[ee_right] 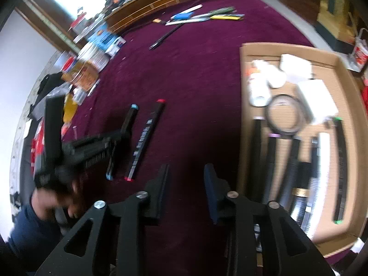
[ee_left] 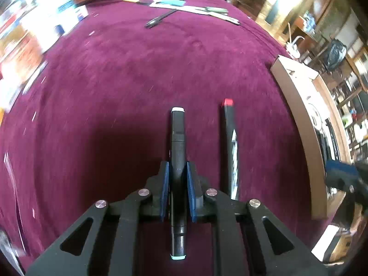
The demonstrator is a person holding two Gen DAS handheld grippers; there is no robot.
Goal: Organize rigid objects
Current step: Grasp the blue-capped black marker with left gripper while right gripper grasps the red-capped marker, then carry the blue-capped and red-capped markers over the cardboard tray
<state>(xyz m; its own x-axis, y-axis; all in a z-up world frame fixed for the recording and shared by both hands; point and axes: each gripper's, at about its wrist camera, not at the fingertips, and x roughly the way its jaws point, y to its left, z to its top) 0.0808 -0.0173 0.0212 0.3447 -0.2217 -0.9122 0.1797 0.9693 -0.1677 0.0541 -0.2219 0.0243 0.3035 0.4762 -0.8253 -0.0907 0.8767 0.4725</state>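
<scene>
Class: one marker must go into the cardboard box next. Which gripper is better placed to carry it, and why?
Left. The left gripper is already shut on the blue-capped marker, while the right gripper is open and empty beside the box.

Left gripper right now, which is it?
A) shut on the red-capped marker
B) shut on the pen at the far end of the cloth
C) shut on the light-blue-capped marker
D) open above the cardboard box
C: in the left wrist view the left gripper has its blue pads pressed on the barrel of the light-blue-capped marker, while the red-capped marker lies free on the cloth beside it.
</scene>
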